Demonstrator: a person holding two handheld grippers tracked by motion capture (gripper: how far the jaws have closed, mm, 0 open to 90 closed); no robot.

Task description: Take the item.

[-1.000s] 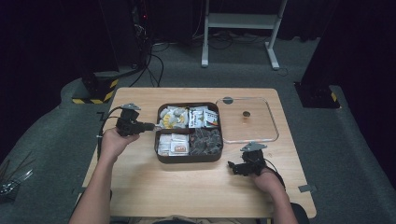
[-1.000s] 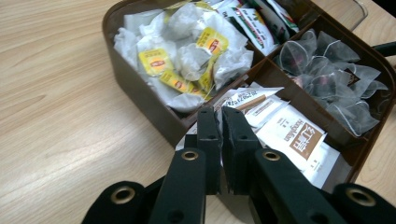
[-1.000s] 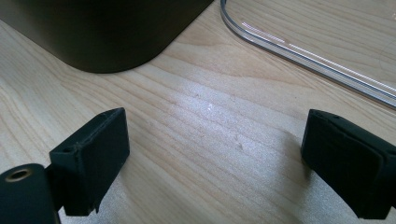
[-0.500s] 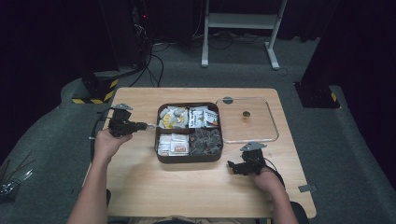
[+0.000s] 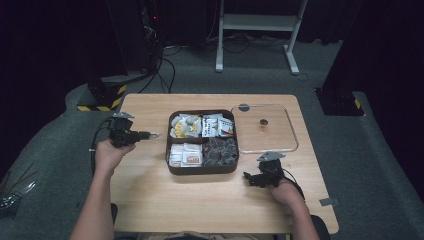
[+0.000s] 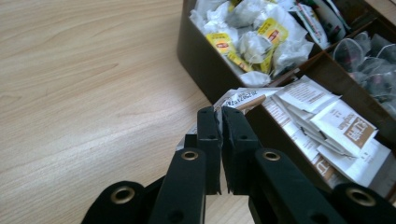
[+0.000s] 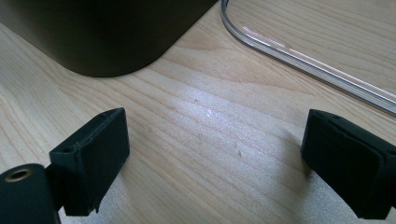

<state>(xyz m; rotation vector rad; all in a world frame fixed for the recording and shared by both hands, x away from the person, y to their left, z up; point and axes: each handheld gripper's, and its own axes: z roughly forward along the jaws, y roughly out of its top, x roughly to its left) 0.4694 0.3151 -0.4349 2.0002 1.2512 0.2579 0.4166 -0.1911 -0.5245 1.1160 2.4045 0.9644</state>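
Now the left hand-held gripper pinches a white packet at the box's nine o'clock; the right hand-held gripper is spread, empty.

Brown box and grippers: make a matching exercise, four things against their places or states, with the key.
Things:
1. left gripper
2. right gripper
3. clear lid
4. yellow-tagged bags

States or places:
A. jaws wide apart over bare wood
B. flat on the table, right of the brown box
C. shut on a white packet
D. back left compartment

Pairs: 1-C, 2-A, 3-B, 4-D
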